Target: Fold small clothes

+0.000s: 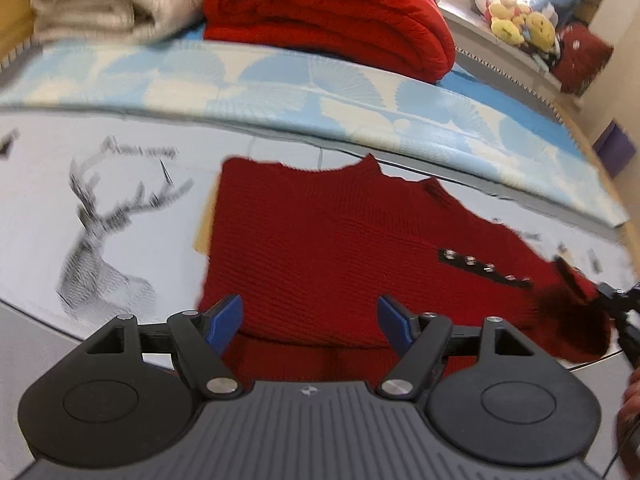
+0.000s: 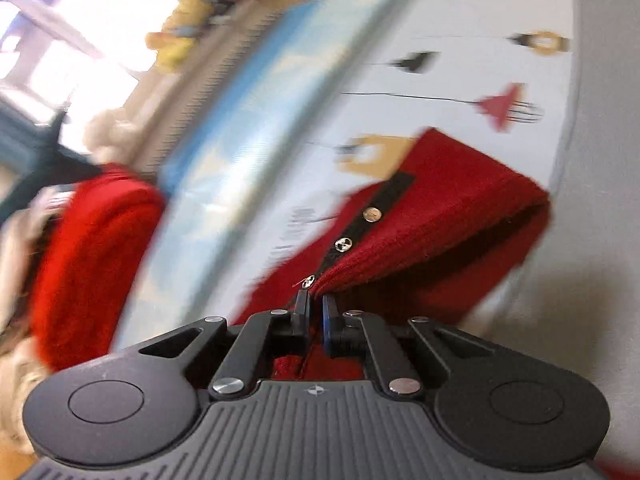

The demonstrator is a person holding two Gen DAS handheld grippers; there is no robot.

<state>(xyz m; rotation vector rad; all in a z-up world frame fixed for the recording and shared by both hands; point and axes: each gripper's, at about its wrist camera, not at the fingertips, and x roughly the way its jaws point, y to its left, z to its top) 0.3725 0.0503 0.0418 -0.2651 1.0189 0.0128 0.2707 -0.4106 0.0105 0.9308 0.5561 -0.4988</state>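
Observation:
A small dark red knit garment with a black strip of metal snaps lies on the pale printed table cover. My left gripper is open and empty, its blue-padded fingers just above the garment's near edge. My right gripper is shut on the garment's snap-strip edge and lifts it, so the red cloth hangs folded off the table. The right gripper also shows at the right edge of the left wrist view.
A folded bright red knit and a cream fluffy garment sit behind on a light blue patterned mat. Yellow plush toys lie on a ledge at far right. The table's grey border runs along the right.

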